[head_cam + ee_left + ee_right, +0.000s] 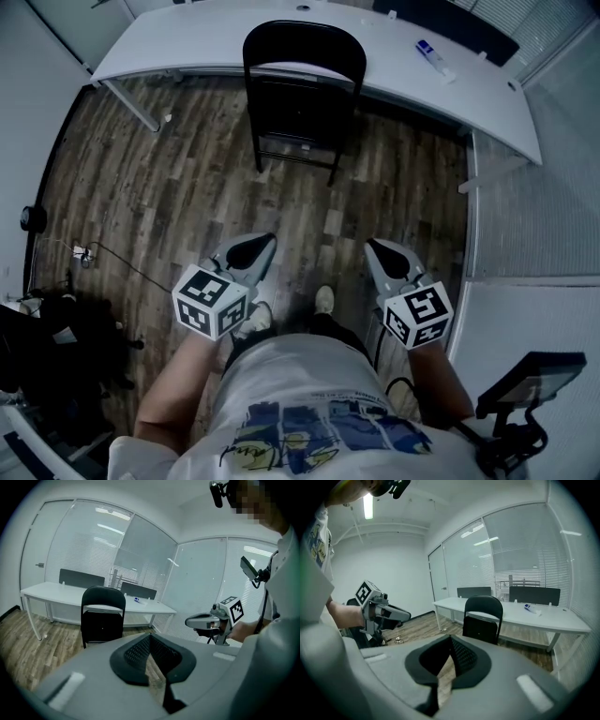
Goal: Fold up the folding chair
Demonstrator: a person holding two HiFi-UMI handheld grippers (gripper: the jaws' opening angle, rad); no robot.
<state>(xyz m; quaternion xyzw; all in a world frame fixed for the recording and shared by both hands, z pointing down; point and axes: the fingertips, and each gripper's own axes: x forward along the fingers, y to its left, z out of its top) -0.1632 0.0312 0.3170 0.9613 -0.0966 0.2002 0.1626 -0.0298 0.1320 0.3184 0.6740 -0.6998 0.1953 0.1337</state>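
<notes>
The black folding chair [303, 94] stands on its legs on the wood floor [169, 197]. Its curved backrest is at the side away from the person. The seat looks to be down, though the angle makes that hard to be sure of. A long white surface [187, 42] runs right behind the chair, and in the head view the top of the backrest overlaps its near edge. A small white and blue bottle [433, 58] lies on that surface, behind the chair and off to its right in the head view.

Both grippers are held in the air well short of the chair, on the person's side of it, and point toward it. The left gripper [265, 242] is a little left of the chair's line and the right gripper [375, 246] a little right of it, so the chair lies ahead between them. Neither touches it.

In the left gripper view the fingers [140, 651] are pressed together with nothing between them. The chair [103, 616] shows beyond them, up and to the left. In the right gripper view the fingers [461, 656] are likewise closed and empty, with the chair [483, 618] beyond them, slightly to the right.

The person's shoes [323, 300] stand on the floor, farther from the chair than the gripper tips. A heap of dark gear [56, 347] sits far off to the chair's left.
</notes>
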